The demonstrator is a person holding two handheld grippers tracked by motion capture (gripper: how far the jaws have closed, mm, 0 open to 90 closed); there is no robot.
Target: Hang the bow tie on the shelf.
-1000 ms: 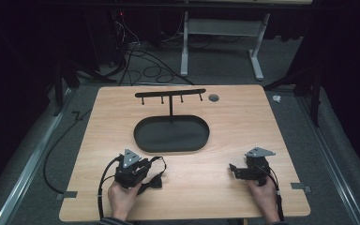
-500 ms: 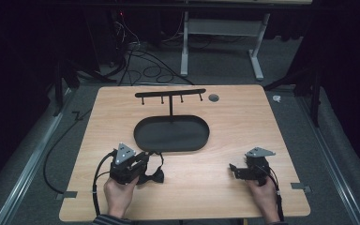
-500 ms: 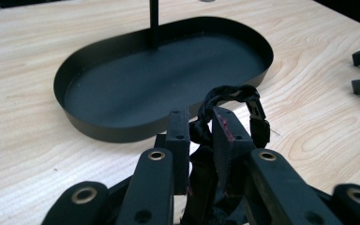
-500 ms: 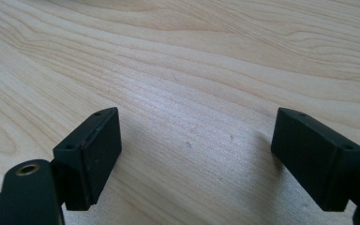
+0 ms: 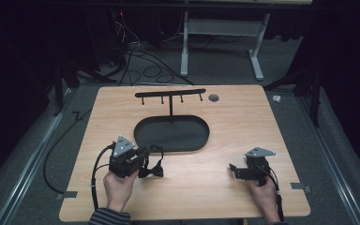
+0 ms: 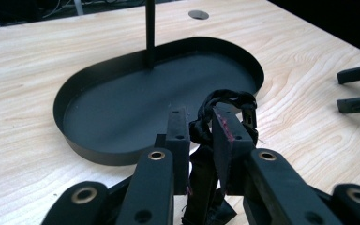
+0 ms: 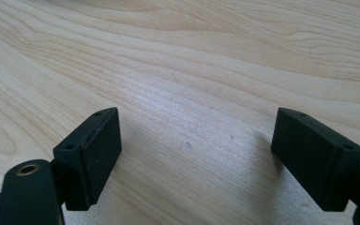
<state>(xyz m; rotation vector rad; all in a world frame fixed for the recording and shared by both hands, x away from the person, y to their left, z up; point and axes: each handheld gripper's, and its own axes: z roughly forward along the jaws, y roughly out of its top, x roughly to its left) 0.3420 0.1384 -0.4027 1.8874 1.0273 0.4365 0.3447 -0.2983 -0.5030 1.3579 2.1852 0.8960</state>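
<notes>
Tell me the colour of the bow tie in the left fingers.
Black bow tie; clearest in the left gripper view.

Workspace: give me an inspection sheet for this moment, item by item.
Surface: light wooden table, round grommet near the far edge.
Job's things: black bow tie with its strap, pinched in the left gripper; black stand with hook bar, rising from an oval tray.
Clutter: nothing seen.
Grippers: left gripper shut on the bow tie's strap beside the tray; right gripper open, jaws wide over bare wood.
Cables: one black cable trails from the left gripper; loose cables on the floor beyond.
Surroundings: dark room, grey carpet, white desk frame behind.
</notes>
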